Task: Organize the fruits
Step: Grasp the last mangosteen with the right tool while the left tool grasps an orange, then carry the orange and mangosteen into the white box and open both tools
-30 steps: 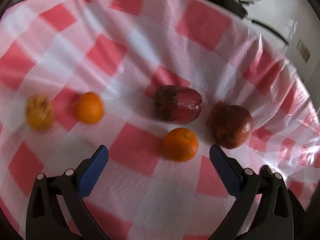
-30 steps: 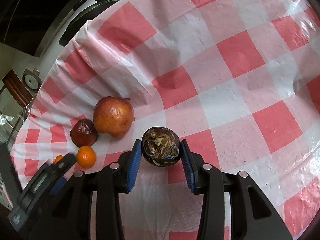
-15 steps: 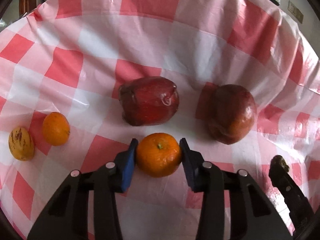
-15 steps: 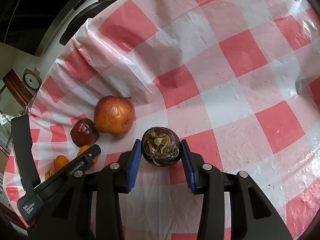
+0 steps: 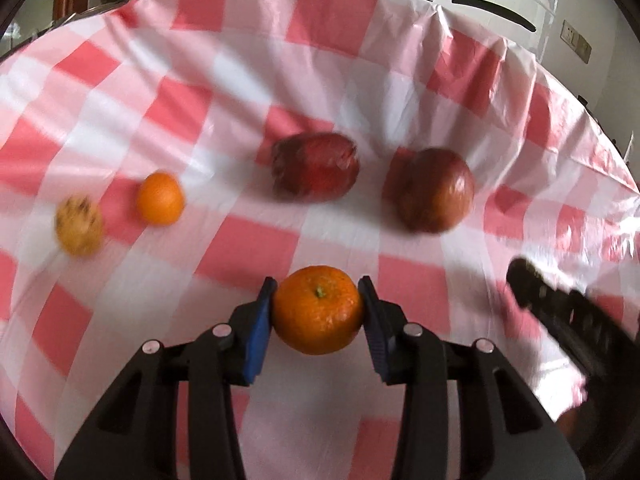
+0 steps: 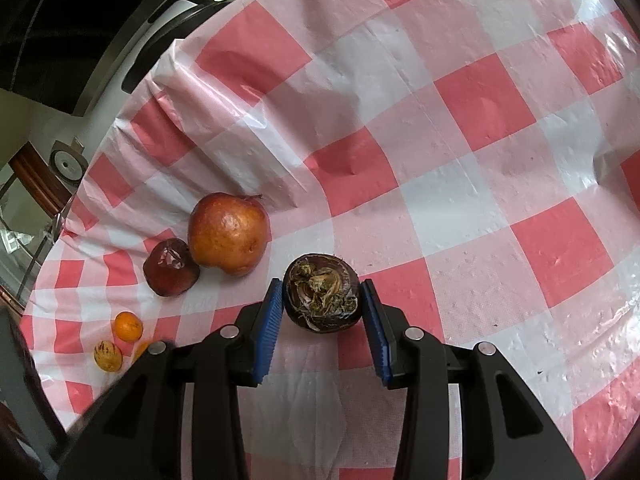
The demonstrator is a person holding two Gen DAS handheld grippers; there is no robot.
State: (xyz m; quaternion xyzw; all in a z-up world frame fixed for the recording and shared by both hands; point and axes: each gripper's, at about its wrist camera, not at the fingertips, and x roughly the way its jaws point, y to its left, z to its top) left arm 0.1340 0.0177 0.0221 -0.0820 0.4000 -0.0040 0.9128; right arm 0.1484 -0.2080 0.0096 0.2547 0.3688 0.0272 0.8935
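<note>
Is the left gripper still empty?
No, the left gripper has its blue fingers pressed on both sides of an orange, above the checked tablecloth.

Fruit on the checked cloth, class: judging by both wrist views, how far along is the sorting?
Done: nothing looks grouped yet. In hand: the left gripper is shut on an orange, and the right gripper is shut on a dark brown fruit. Left: a second orange, a speckled yellow fruit, a dark red fruit and a pomegranate lie loose on the cloth.
</note>
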